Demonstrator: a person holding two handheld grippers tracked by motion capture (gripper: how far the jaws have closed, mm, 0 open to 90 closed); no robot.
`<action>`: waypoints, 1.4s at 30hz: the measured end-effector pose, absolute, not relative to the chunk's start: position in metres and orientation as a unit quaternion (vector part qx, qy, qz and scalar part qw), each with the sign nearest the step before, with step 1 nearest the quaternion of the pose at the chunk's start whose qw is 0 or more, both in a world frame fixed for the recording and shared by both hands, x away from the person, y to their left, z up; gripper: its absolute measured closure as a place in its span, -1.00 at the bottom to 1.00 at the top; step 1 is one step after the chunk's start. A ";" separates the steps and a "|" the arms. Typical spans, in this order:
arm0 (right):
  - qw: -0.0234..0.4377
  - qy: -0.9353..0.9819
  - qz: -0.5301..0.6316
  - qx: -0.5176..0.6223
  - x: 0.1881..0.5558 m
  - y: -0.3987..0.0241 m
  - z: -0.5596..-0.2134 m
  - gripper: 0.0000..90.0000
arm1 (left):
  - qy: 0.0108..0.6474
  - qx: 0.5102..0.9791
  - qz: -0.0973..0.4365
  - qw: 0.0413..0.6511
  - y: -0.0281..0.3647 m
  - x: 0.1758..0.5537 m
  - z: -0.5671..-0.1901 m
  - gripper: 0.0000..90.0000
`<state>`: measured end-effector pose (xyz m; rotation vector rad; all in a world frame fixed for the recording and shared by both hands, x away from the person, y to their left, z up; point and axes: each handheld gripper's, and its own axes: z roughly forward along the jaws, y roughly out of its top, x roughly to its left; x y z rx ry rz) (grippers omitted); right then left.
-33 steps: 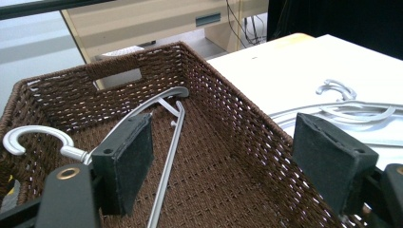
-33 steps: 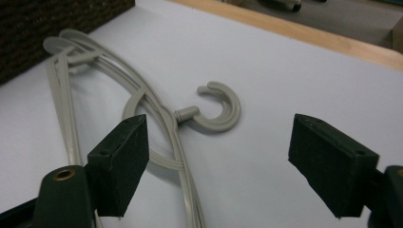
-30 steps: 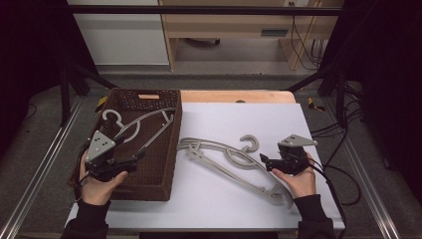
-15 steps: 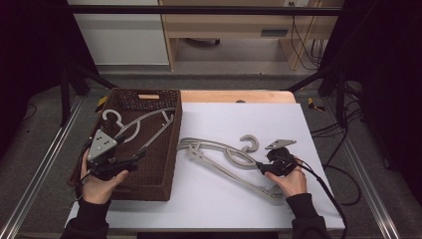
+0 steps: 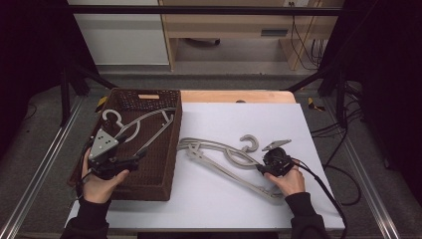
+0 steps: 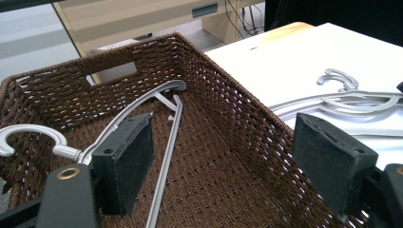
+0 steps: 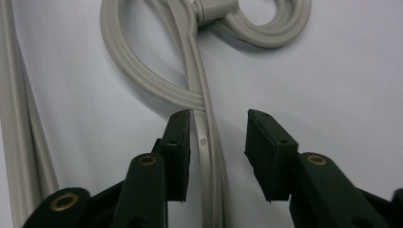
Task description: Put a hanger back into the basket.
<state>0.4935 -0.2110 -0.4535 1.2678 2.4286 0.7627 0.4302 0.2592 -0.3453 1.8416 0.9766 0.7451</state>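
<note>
A brown wicker basket [image 5: 171,149] stands at the table's left with one grey plastic hanger [image 5: 144,122] lying in it. My left gripper [image 5: 130,160] hovers open over the basket's near part. In the left gripper view its jaws [image 6: 223,142] stand wide above that hanger [image 6: 164,156]. Two more grey hangers [image 5: 219,154] lie crossed on the white tabletop. My right gripper [image 5: 263,168] is down on them. Its jaws [image 7: 217,142] have just been closing and straddle one hanger arm [image 7: 199,95]. The left pad [image 7: 178,152] is close beside the arm; the right pad stands apart.
The white tabletop [image 5: 249,119] has free room behind and to the right of the hangers. A cable trails from the right gripper off the table's right side. Another hanger arm [image 7: 19,118] runs along the left of the right gripper view.
My right gripper has sunk onto the hangers on the table and its jaws have narrowed around one arm. The left gripper has stayed over the basket.
</note>
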 end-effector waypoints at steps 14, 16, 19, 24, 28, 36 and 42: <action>0.136 0.856 0.263 0.424 0.496 -0.211 -0.455 0.79 | 0.394 0.746 0.302 0.443 0.259 0.431 -0.346 -0.51; 0.136 0.856 0.263 0.423 0.495 -0.211 -0.455 0.79 | 0.395 0.746 0.302 0.443 0.259 0.431 -0.347 -0.51; 0.141 0.861 0.264 0.412 0.495 -0.212 -0.455 0.79 | 0.396 0.745 0.302 0.443 0.259 0.431 -0.347 -0.51; 0.142 0.860 0.271 0.408 0.494 -0.213 -0.452 0.80 | 0.397 0.745 0.302 0.443 0.260 0.431 -0.346 -0.51; 0.145 0.857 0.287 0.402 0.492 -0.217 -0.447 0.80 | 0.397 0.745 0.303 0.443 0.260 0.431 -0.347 -0.51; 0.137 0.854 0.292 0.408 0.493 -0.221 -0.450 0.80 | 0.396 0.747 0.302 0.441 0.259 0.432 -0.347 -0.50; 0.135 0.850 0.292 0.417 0.491 -0.224 -0.444 0.81 | 0.395 0.748 0.302 0.439 0.259 0.432 -0.348 -0.50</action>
